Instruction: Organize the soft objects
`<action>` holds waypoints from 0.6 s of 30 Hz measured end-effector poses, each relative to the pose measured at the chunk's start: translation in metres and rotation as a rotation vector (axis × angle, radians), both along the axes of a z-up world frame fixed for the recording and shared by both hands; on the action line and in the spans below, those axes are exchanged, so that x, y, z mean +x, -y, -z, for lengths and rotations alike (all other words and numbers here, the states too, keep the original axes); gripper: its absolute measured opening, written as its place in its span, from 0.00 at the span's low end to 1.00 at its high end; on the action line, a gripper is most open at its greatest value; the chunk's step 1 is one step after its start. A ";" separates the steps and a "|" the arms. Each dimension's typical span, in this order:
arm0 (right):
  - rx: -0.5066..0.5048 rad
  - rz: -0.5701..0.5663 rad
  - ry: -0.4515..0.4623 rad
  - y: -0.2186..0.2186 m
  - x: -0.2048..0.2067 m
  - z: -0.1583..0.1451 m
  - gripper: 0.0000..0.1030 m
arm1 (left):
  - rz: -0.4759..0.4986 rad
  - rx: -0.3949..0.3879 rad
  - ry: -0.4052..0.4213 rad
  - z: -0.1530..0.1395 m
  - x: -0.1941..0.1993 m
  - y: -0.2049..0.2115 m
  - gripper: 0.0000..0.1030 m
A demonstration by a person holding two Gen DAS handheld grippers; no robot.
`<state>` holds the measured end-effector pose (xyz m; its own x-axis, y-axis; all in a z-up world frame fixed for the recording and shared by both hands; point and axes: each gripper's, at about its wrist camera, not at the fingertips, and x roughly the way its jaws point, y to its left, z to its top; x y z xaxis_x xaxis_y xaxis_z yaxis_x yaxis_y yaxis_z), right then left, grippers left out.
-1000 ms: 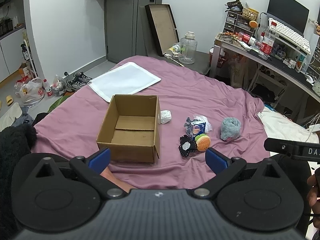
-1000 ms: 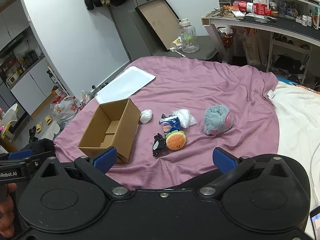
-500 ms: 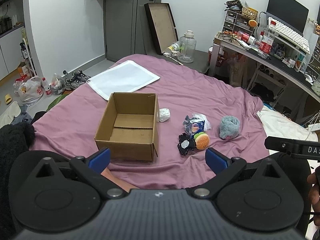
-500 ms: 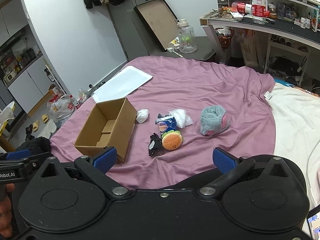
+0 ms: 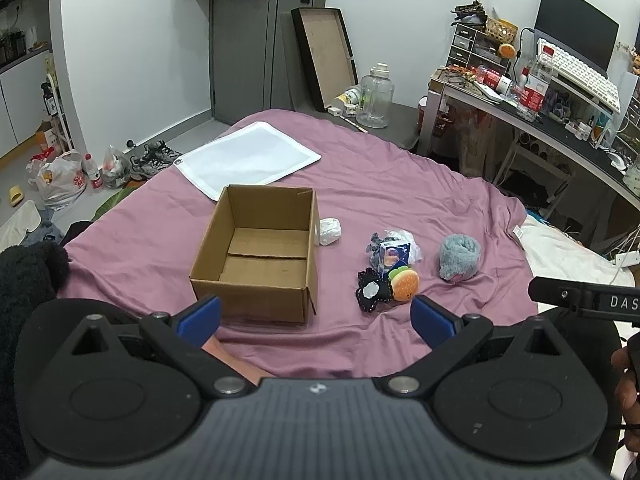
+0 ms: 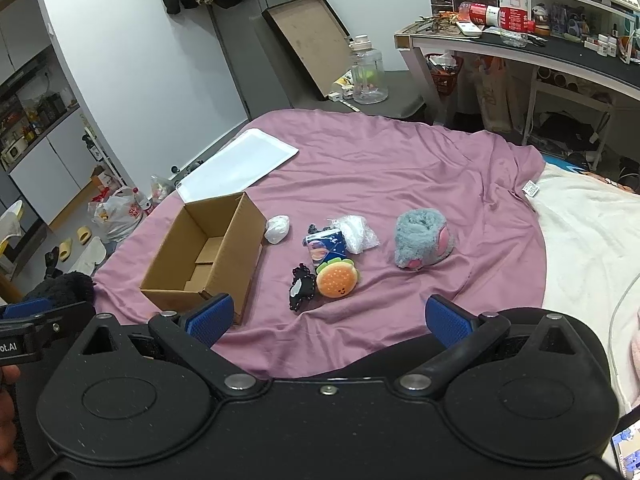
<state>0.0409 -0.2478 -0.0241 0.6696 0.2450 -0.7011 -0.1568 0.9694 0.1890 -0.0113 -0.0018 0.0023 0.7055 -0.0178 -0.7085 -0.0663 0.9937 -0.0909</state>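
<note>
While both grippers hang above the near edge of the bed [image 5: 400, 184] with jaws spread wide and nothing held, no soft object has yet been placed in the cardboard box [image 5: 260, 256], whose floor shows bare at the centre of the left wrist view. The left gripper [image 5: 316, 314] is seen low in its frame; the right gripper [image 6: 328, 316] likewise.

The task's things lie on the purple sheet, right of the box: a small white wad [image 6: 277, 229] just beside the box wall, a crinkled clear plastic bag [image 6: 356, 232], a blue printed pouch [image 6: 326, 249], a round burger plush [image 6: 336, 280] and a black frilly piece [image 6: 301, 286] touching it, and a fluffy grey-blue plush [image 6: 424, 238] set apart further right.

Trouble is likely to come from the clustering — the burger, the black piece and the pouch overlap, so a closing grip may catch two at once or drag a neighbour along. The sheet is thin and wrinkled; a low pinch could gather fabric with the toy. The plastic bag looks slick and may slip from the pads. The box is light, open-topped corrugated card on a yielding mattress — a nudge from a descending gripper could tip or shift it.
</note>
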 end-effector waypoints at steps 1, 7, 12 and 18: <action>0.000 0.001 -0.001 0.000 0.000 0.000 1.00 | 0.000 -0.002 0.000 0.000 -0.001 -0.001 0.97; -0.002 0.007 -0.004 0.000 0.001 0.001 1.00 | -0.009 -0.008 0.004 0.002 -0.004 -0.005 0.97; -0.023 0.028 0.019 -0.001 0.001 0.000 1.00 | -0.023 -0.010 0.024 -0.001 -0.006 -0.007 0.97; -0.020 0.032 0.012 0.000 0.002 0.004 1.00 | -0.025 0.000 0.051 -0.006 -0.007 -0.005 0.97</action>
<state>0.0427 -0.2479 -0.0277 0.6855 0.2091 -0.6974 -0.1278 0.9776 0.1675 -0.0182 0.0032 0.0080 0.7408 0.0001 -0.6718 -0.0863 0.9917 -0.0950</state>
